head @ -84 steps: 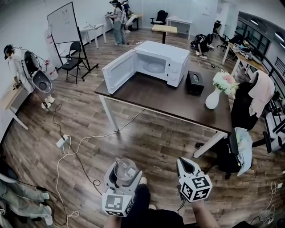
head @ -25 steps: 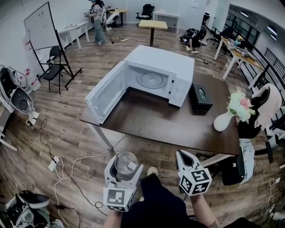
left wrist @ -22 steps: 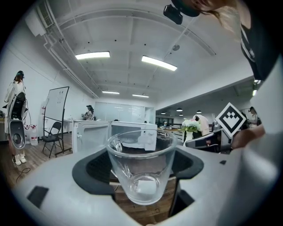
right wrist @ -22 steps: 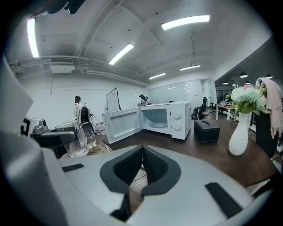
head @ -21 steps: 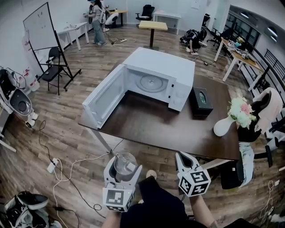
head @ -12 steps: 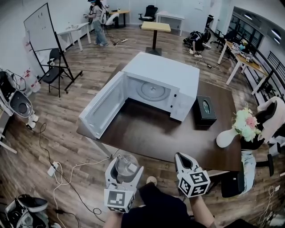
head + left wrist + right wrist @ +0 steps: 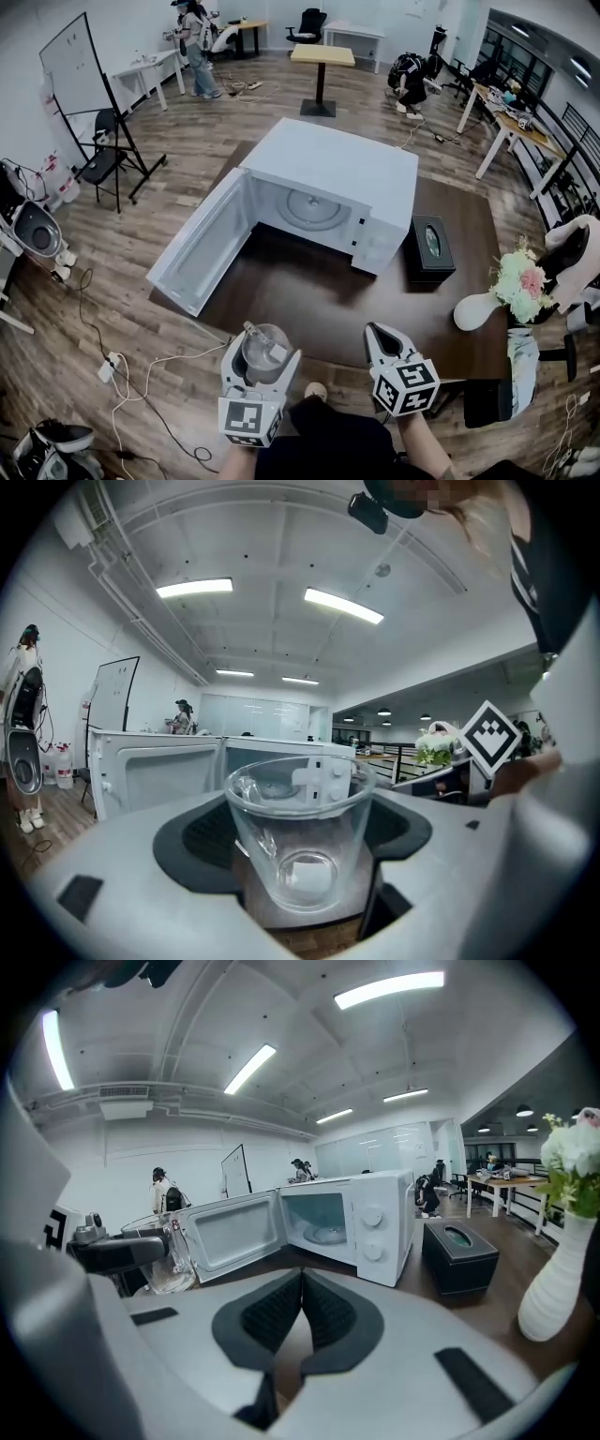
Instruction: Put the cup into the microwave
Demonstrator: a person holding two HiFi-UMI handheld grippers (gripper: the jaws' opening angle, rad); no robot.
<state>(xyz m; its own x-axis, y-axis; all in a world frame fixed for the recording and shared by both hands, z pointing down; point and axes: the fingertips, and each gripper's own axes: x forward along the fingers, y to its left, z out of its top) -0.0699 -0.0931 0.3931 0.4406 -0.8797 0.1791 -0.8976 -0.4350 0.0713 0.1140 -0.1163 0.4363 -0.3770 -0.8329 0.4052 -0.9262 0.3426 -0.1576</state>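
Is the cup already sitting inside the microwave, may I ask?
No, the left hand-held gripper holds the cup between its jaws.

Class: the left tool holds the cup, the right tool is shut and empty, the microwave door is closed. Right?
No: the head view shows the microwave door open. The left tool holds the cup; the right tool is shut and empty.

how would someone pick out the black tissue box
Find the dark brown wooden table carrying the white microwave oven with its door open. Right of the microwave's control panel sits the black rectangular tissue box. It is the only dark, boxy item there; the white flower vase beyond it is pale and rounded.
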